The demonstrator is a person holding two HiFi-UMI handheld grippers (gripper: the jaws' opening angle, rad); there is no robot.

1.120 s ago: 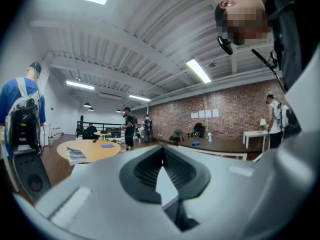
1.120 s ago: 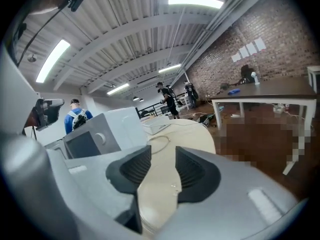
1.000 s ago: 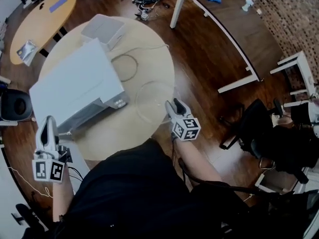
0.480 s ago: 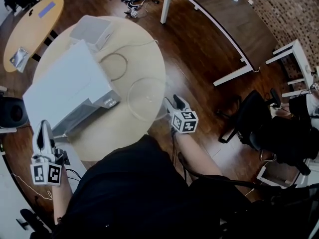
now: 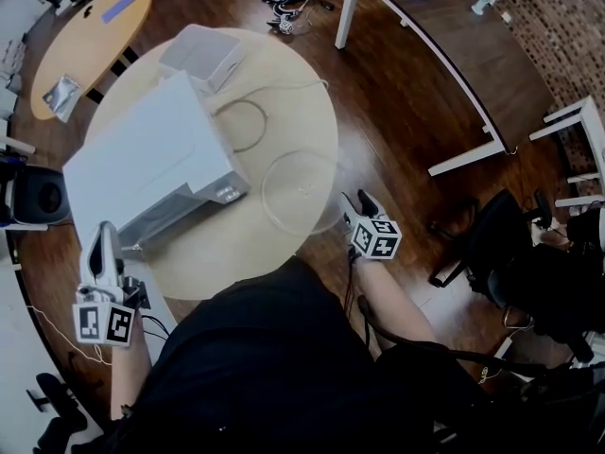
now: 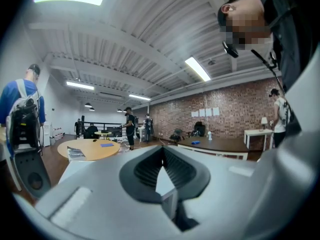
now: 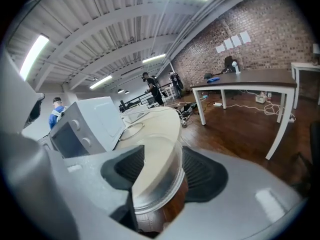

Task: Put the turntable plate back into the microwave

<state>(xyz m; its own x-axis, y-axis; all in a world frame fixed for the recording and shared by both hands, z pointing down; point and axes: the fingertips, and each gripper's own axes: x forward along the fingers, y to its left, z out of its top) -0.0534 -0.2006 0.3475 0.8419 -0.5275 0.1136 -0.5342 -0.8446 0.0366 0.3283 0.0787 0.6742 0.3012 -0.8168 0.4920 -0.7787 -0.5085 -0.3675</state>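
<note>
Glass turntable plate (image 5: pixel 301 193) lies flat on the counter (image 5: pixel 236 249), just right of the microwave (image 5: pixel 151 164), not yet lifted. Right tongs (image 5: pixel 358 202) have just been opening and straddle its rim unpinched. Left tongs (image 5: pixel 103 236), beside the microwave's front, are clenched empty. Next, likely: pinch the rim, lift level.

My head view looks steeply down from well above the round pale wooden table (image 5: pixel 217 249), with the white boxy microwave (image 5: pixel 151 164) left of centre and the clear glass turntable plate (image 5: pixel 302 192) mid-frame. The right gripper view sits low at that table's edge, hard up against the plate, and faces across it; both views also catch the long dark desk with white legs (image 5: pixel 444 55). The left gripper view faces roughly level across the room. It shares only the oval orange table (image 6: pixel 92 148) with the head view, where it lies upper left.
</note>
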